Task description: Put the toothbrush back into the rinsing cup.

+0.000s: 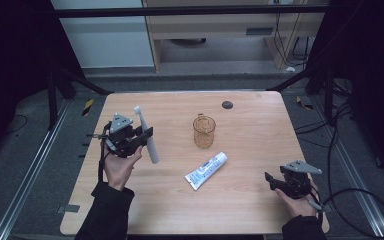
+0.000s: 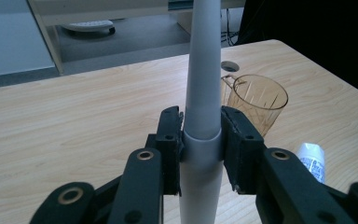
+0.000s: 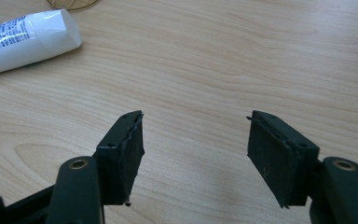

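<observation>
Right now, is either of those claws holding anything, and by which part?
The left gripper clamps an electric toothbrush around its handle's middle. The right gripper is open, holding nothing.

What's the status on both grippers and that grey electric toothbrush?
Left gripper clamped on grey electric toothbrush, upright, off the wooden table. Right gripper open, empty. Amber plastic cup and white toothpaste tube lie clear.

On the table (image 1: 250, 125) the cup (image 1: 204, 131) stands near the middle, the toothpaste tube (image 1: 206, 170) lying just in front of it — apart from it. The toothbrush (image 1: 146, 135) is up off the table at the left, clamped in the left gripper (image 1: 145, 136). The right gripper (image 1: 269, 180) sits at the near right corner — well right of the tube.
</observation>
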A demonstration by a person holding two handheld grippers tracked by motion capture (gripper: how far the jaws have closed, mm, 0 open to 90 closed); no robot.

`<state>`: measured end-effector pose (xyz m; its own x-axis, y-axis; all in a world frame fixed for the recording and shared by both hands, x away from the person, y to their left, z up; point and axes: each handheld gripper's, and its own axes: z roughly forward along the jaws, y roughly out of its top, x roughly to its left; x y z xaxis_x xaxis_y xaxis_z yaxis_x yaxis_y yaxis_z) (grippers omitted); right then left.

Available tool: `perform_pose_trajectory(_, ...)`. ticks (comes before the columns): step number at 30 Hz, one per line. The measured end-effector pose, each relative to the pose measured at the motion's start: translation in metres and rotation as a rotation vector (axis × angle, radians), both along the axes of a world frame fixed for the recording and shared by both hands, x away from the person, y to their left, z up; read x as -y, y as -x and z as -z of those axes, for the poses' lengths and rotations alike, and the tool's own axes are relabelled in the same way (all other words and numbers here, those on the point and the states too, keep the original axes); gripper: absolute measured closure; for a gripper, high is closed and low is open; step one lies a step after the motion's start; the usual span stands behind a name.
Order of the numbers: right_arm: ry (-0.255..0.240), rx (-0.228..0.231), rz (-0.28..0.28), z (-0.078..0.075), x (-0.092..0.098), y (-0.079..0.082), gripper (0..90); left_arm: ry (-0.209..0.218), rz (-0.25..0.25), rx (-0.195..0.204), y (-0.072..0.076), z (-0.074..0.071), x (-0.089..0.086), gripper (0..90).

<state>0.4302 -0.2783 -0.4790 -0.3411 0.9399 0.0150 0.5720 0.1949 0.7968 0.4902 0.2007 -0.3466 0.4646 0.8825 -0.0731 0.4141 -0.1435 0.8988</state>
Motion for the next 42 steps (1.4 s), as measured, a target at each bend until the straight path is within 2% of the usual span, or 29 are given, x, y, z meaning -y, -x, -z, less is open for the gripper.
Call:
perform_pose_trajectory(12, 0.001, 0.016, -0.003, -0.001, 0.0, 0.0, 35.1, 0.032, 0.004, 0.06, -0.013, -0.007, 0.018, 68.6)
perform_pose_trajectory(21, 0.003, 0.017, -0.002, 0.0, -0.003, -0.001, 34.4, 0.055, 0.002, 0.088, -0.031, -0.014, 0.032, 68.6)
perform_pose_trajectory(30, 0.0, 0.019, -0.003, 0.0, -0.002, -0.001, 34.3, 0.052, 0.014, 0.119, -0.048, -0.024, 0.055, 68.6)
perform_pose_trajectory(42, -0.014, 0.013, -0.003, 0.0, -0.001, -0.001, 34.4, 0.076, 0.031, 0.161, -0.067, -0.033, 0.087, 68.6)
